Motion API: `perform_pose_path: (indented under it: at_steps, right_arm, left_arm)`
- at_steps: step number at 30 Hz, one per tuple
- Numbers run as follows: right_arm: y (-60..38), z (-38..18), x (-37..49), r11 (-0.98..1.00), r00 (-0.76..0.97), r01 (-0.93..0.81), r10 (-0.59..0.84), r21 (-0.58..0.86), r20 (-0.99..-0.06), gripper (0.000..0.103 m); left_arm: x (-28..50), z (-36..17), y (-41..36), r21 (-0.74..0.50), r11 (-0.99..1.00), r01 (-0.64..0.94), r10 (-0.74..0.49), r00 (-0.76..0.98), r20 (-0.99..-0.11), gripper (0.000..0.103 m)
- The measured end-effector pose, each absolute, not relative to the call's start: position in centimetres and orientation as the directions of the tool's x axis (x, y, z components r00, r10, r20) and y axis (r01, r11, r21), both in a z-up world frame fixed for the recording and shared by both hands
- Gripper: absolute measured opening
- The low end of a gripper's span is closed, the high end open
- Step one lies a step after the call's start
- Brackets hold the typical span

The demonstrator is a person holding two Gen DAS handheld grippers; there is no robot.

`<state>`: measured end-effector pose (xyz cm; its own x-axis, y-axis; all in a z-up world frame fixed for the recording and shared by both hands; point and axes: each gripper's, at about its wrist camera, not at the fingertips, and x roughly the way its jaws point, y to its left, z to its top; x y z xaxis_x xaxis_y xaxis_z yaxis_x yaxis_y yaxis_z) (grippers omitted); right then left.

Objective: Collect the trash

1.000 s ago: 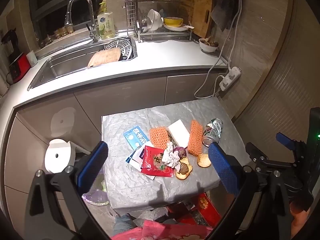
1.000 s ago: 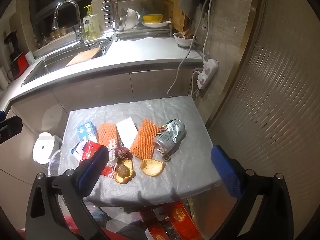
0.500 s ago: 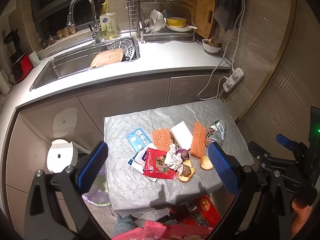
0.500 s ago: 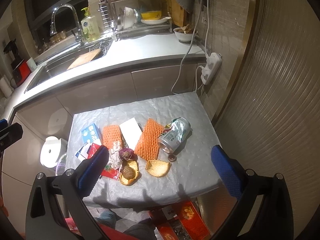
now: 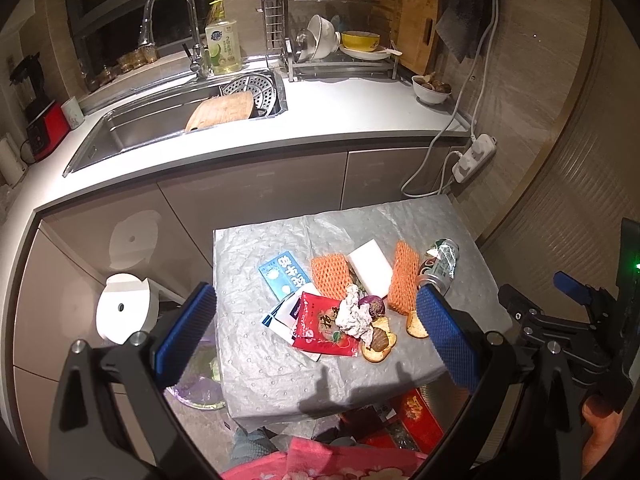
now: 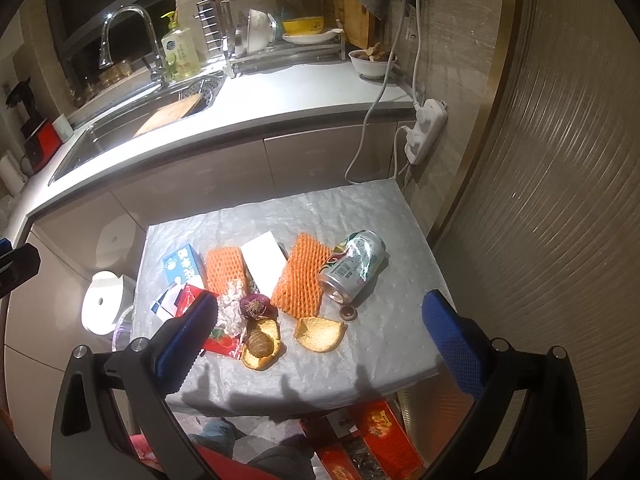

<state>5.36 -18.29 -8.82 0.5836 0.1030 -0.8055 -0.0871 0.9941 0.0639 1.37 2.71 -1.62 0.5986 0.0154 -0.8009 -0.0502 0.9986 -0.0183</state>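
Closer trash, both jaws apart

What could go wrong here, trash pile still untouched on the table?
1. The crushed can lies on its side near the table edge; a nudge could roll it off.
2. The crumpled wrapper overlaps the red packet, so a grasp may drag both.
3. The bread pieces may crumble when pinched.

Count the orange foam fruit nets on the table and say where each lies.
2. One orange net lies left of the white block, beside the blue packet. The other orange net lies right of the block, against the crushed can. More could hide under the pile.
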Motion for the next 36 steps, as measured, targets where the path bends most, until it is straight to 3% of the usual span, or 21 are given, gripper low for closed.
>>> perform_pose_path:
  at_steps: [36]
  right_arm:
    - [-18.07, -9.73, 5.29, 0.994, 0.569, -0.08, 0.105, 0.072, -0.815, 0.101]
  left_arm:
    - [1.42, -2.07, 3.03, -0.03, 0.998, -0.056, 0.009, 0.594, -0.805, 0.096]
